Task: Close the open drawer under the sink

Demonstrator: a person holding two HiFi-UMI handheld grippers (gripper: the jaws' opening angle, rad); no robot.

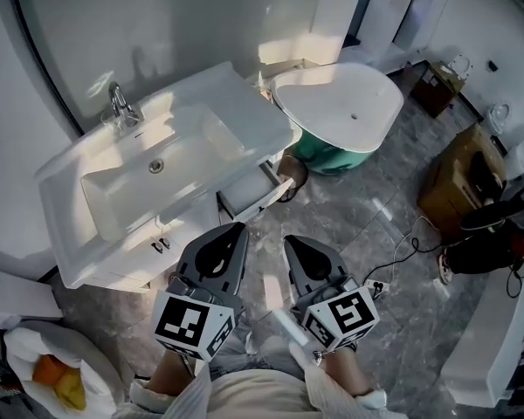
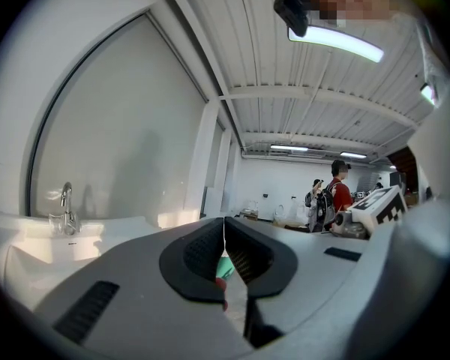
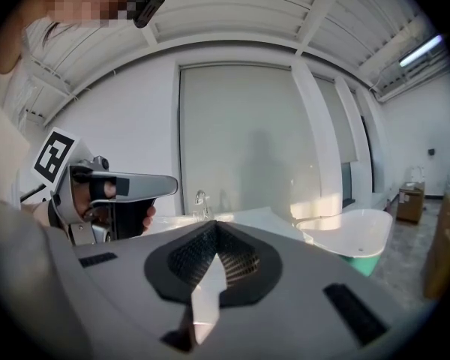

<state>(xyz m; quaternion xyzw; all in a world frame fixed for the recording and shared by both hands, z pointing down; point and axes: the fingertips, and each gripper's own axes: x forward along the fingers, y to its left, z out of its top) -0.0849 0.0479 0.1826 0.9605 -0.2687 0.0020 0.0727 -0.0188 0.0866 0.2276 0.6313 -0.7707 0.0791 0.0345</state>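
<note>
Head view: white vanity with sink [image 1: 157, 177] and faucet [image 1: 120, 105] fills the 10 o'clock part of the frame. The open drawer [image 1: 260, 202] sticks out from the vanity front under the counter's right end, near frame centre, with its front panel angled toward 4 o'clock. Left gripper [image 1: 236, 227] and right gripper [image 1: 290, 241] sit side by side at 6 o'clock, tips pointing up-frame toward the vanity. Drawer is at about 1 o'clock from the left tips, close but apart. It is at about 11 o'clock from the right tips, near, no contact. Left gripper view: jaws pressed together, nothing pinched, only a thin slit with floor and a bit of green showing through. Right gripper view: jaws pressed together, empty. A white bathtub [image 1: 341, 107] on a green base sits at 1 o'clock from the drawer, just beside the vanity. Cardboard box [image 1: 458, 177] at 3 o'clock, well apart. White bag [image 1: 48, 369] with orange items at 8 o'clock.
</note>
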